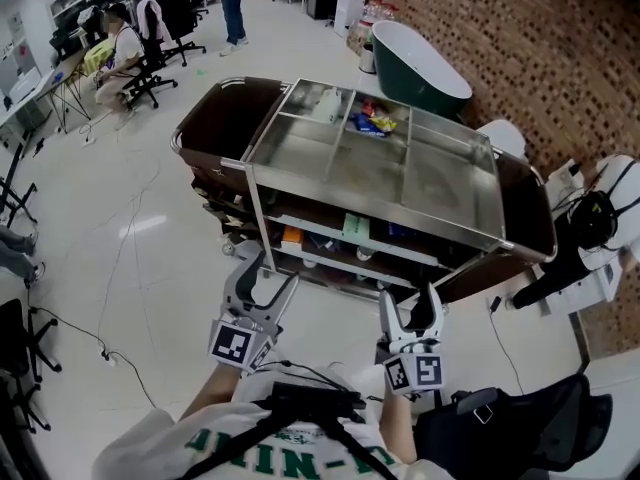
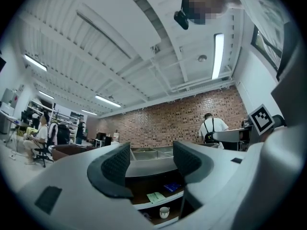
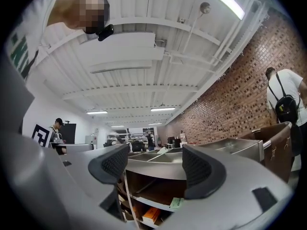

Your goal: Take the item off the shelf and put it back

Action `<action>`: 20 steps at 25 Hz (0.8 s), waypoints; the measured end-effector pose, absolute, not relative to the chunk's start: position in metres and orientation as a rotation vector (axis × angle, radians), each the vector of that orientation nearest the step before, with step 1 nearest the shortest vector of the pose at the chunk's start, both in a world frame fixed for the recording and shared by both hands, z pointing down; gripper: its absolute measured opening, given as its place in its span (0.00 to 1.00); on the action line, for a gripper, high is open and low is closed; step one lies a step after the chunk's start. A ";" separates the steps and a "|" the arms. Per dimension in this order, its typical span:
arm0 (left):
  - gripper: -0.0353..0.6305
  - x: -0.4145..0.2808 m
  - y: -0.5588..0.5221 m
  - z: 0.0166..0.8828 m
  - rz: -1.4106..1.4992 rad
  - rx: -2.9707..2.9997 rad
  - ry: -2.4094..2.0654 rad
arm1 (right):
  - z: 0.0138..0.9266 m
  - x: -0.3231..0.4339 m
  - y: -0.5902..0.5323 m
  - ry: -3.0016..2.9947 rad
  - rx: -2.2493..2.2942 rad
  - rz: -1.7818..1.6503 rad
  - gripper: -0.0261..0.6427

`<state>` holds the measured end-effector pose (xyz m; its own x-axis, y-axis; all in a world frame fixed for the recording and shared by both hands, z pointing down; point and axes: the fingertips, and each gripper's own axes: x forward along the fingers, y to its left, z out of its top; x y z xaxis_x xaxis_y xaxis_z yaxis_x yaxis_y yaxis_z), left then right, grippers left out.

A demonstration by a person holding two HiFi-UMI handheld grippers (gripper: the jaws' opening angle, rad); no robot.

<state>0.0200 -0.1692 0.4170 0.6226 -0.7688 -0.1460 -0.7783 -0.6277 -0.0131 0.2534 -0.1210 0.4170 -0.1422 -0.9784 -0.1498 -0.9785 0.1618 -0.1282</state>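
A steel cart stands ahead, its top tray split into compartments, with snack packets in a far one. On its middle shelf lie an orange box, a green packet and a blue item. My left gripper and right gripper hover side by side just short of the cart, both open with nothing between their jaws. The left gripper faces the green packet, the blue item and a white cup. The right gripper looks at the green packet and orange box.
Brown bins hang on the cart's ends. A dark green tub sits behind it by the brick wall. White equipment and a black bag are at the right. Cables cross the floor at the left, near a seated person and office chairs.
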 end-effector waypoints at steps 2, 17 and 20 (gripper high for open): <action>0.46 0.021 -0.169 0.415 0.197 -2.760 1.327 | 0.417 0.254 -0.121 2.242 -1.901 -0.006 0.57; 0.46 0.019 -0.172 0.426 0.173 -2.723 1.347 | 0.421 0.252 -0.124 2.283 -1.872 -0.017 0.57; 0.46 0.022 -0.174 0.427 0.172 -2.727 1.341 | 0.424 0.254 -0.125 2.287 -1.881 -0.015 0.57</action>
<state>0.0217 -0.1742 0.4270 0.6062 -0.7821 -0.1441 -0.7932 -0.6078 -0.0376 0.2535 -0.1249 0.4238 -0.1831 -0.9742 -0.1319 -0.9723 0.1992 -0.1219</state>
